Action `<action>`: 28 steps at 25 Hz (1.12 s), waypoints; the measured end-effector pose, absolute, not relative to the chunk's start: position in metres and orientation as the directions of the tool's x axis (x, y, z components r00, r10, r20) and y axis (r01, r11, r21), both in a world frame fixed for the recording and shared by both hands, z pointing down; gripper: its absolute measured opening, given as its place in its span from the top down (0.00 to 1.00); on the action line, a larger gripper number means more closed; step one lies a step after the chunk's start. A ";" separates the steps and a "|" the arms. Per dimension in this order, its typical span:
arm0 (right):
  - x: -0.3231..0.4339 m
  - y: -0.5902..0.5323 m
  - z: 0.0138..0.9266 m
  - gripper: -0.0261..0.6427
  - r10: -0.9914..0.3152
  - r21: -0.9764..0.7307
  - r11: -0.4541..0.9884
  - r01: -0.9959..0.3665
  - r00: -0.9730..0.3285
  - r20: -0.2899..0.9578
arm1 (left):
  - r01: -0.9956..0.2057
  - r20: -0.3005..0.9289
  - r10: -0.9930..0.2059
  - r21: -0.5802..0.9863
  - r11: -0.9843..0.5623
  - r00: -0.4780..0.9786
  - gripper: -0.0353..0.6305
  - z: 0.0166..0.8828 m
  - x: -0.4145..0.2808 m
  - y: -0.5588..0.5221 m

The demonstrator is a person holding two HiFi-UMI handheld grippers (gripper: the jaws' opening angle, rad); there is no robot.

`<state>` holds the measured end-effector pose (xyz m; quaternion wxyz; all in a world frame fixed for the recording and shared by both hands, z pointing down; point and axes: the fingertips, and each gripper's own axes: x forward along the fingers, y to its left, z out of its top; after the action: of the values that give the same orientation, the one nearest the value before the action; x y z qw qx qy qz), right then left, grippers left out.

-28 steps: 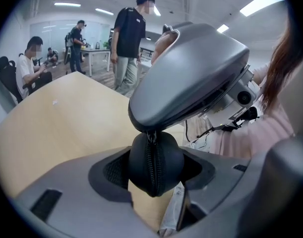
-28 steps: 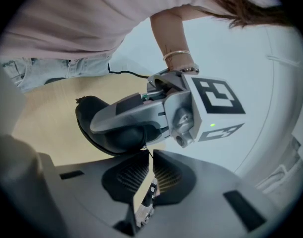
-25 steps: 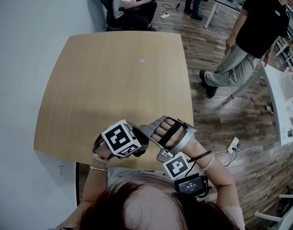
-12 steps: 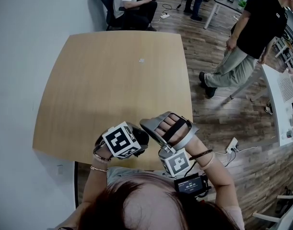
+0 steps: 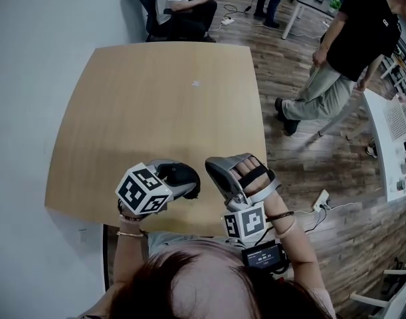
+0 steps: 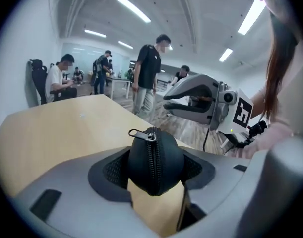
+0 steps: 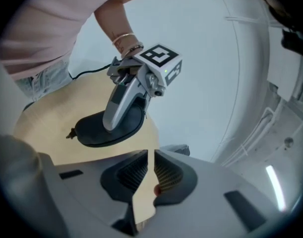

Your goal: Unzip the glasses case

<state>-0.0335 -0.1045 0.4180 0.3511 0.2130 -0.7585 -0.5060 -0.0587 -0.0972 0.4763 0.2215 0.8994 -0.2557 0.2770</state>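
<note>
A black zipped glasses case (image 5: 181, 177) hangs over the near edge of the wooden table (image 5: 156, 111), with my left gripper (image 5: 171, 183) shut on it. In the left gripper view the case (image 6: 155, 160) is clamped end-on between both pads, its zipper running up the middle to a metal pull (image 6: 140, 133) at the top left. My right gripper (image 5: 214, 169) is just right of the case, apart from it, jaws shut on nothing. From the right gripper view (image 7: 150, 162) the case (image 7: 109, 129) lies flat ahead, with its pull (image 7: 70, 133) at the left end.
A small white scrap (image 5: 197, 83) lies on the far part of the table. A person in black (image 5: 349, 52) walks on the wood floor at the right; another sits beyond the table (image 5: 179, 5). A power strip (image 5: 322, 199) lies on the floor. A white wall runs along the left.
The left gripper has swung left with the case and turned. The right gripper has drawn off to the right, so the two now stand apart instead of overlapping.
</note>
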 end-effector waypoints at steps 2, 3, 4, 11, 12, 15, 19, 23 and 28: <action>-0.031 -0.108 0.413 0.89 -0.685 0.899 0.436 -0.040 -0.662 0.303 | -0.605 0.557 -0.392 0.265 -0.751 0.732 0.57 0.467 -0.062 -0.104; -0.030 -0.109 0.411 0.89 -0.688 0.886 0.457 -0.078 -0.662 0.297 | -0.614 0.527 -0.419 0.272 -0.741 0.740 0.57 0.462 -0.063 -0.107; -0.028 -0.111 0.408 0.89 -0.690 0.870 0.479 -0.116 -0.662 0.292 | -0.622 0.494 -0.446 0.278 -0.732 0.746 0.57 0.456 -0.064 -0.110; -0.015 -0.121 0.397 0.89 -0.703 0.726 0.603 -0.331 -0.650 0.288 | -0.684 0.270 -0.629 0.264 -0.680 0.729 0.57 0.412 -0.078 -0.127; -0.014 -0.121 0.397 0.89 -0.704 0.700 0.618 -0.358 -0.649 0.289 | -0.696 0.232 -0.656 0.264 -0.668 0.718 0.57 0.406 -0.082 -0.129; -0.010 -0.123 0.394 0.89 -0.703 0.615 0.657 -0.437 -0.650 0.289 | -0.714 0.126 -0.713 0.277 -0.643 0.690 0.57 0.387 -0.092 -0.133; -0.003 -0.127 0.393 0.90 -0.709 0.529 0.676 -0.512 -0.646 0.281 | -0.738 0.058 -0.755 0.268 -0.619 0.653 0.57 0.369 -0.101 -0.134; 0.002 -0.130 0.392 0.91 -0.708 0.419 0.695 -0.585 -0.658 0.255 | -0.749 -0.028 -0.787 0.289 -0.597 0.616 0.57 0.352 -0.109 -0.133; 0.010 -0.133 0.388 0.92 -0.698 0.263 0.716 -0.647 -0.674 0.242 | -0.750 -0.110 -0.807 0.315 -0.582 0.581 0.57 0.337 -0.117 -0.132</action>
<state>0.0097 -0.1335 0.3884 0.1641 0.3689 -0.9115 -0.0780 -0.1166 -0.1320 0.3369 0.1177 0.8811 -0.4416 -0.1212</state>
